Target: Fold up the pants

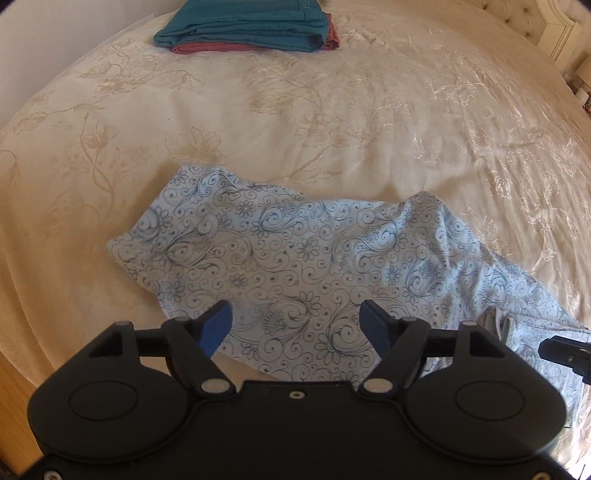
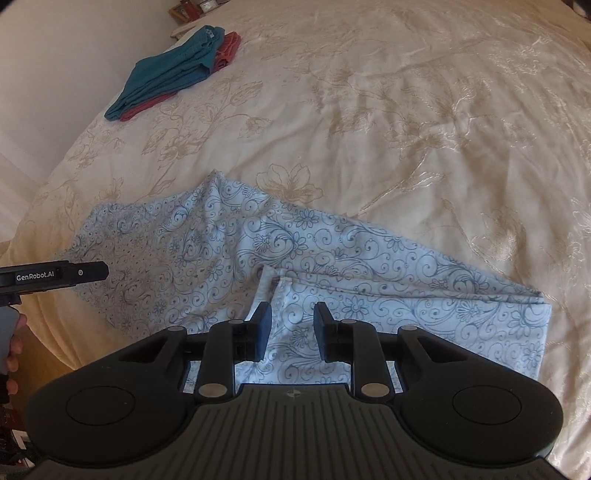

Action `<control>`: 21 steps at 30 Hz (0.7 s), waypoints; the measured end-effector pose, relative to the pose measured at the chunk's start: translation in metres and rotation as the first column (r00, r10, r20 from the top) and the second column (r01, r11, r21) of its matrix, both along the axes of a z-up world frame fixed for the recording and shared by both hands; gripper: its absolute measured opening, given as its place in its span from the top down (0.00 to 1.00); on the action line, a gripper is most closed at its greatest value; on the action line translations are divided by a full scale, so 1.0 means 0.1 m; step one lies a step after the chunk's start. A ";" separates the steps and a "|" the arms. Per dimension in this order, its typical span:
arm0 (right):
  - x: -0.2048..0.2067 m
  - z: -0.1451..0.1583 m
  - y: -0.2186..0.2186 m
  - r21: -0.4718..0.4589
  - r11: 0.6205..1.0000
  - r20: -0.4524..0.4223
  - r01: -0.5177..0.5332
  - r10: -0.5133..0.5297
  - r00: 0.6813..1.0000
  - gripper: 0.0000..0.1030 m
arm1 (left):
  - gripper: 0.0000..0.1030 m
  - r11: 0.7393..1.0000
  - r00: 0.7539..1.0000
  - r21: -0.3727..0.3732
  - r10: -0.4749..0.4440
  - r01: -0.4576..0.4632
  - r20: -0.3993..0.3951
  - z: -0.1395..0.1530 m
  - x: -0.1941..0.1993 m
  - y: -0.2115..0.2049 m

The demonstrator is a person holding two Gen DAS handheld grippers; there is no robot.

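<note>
Light blue pants [image 1: 314, 251] with a dark swirl-and-flower print lie partly folded on the bed. In the right wrist view the pants [image 2: 332, 258] show a doubled layer at the right and a seam edge running up the middle. My left gripper [image 1: 295, 314] hovers over the pants' near edge, blue pads wide apart, nothing between them. My right gripper [image 2: 291, 314] stands over the folded part beside the seam, its jaws a narrow gap apart and no cloth pinched. The left gripper's black side [image 2: 55, 275] juts in over the pants' left end.
A cream embroidered bedspread [image 1: 332, 110] covers the bed. Folded teal and red garments [image 1: 243, 29] are stacked at the far side, also seen as the teal-red stack [image 2: 170, 74]. A padded headboard [image 1: 554, 29] is at far right. A hand [image 2: 14, 350] and wooden floor [image 1: 14, 387] show at the near left.
</note>
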State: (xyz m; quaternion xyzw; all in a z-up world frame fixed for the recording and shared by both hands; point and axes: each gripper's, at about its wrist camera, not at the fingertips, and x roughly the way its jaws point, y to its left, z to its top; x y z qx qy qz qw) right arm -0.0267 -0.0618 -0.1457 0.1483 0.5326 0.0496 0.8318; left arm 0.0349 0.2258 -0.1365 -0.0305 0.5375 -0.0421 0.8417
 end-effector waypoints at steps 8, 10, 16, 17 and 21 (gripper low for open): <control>0.15 -0.30 0.63 -0.156 0.977 -0.064 0.148 -0.160 0.985 0.63 | 0.25 0.991 0.991 0.011 -0.137 0.137 -0.007 0.01 0.11 0.27; 0.14 -0.37 0.74 -0.223 0.961 -0.055 0.166 -0.183 0.982 0.62 | 0.25 0.983 0.983 0.012 -0.183 0.183 -0.004 0.02 0.16 0.32; 0.06 -0.37 0.82 -0.260 0.933 -0.001 0.250 -0.260 0.966 0.69 | 0.25 0.949 0.949 0.035 -0.316 0.315 0.020 0.06 0.30 0.45; 0.03 -0.35 0.80 -0.251 0.926 0.014 0.282 -0.288 0.958 0.75 | 0.25 0.944 0.944 0.036 -0.328 0.327 0.023 0.06 0.32 0.47; -0.07 -0.26 0.69 -0.198 0.907 0.053 0.371 -0.368 0.928 0.89 | 0.25 0.935 0.934 0.025 -0.355 0.354 0.033 0.08 0.41 0.61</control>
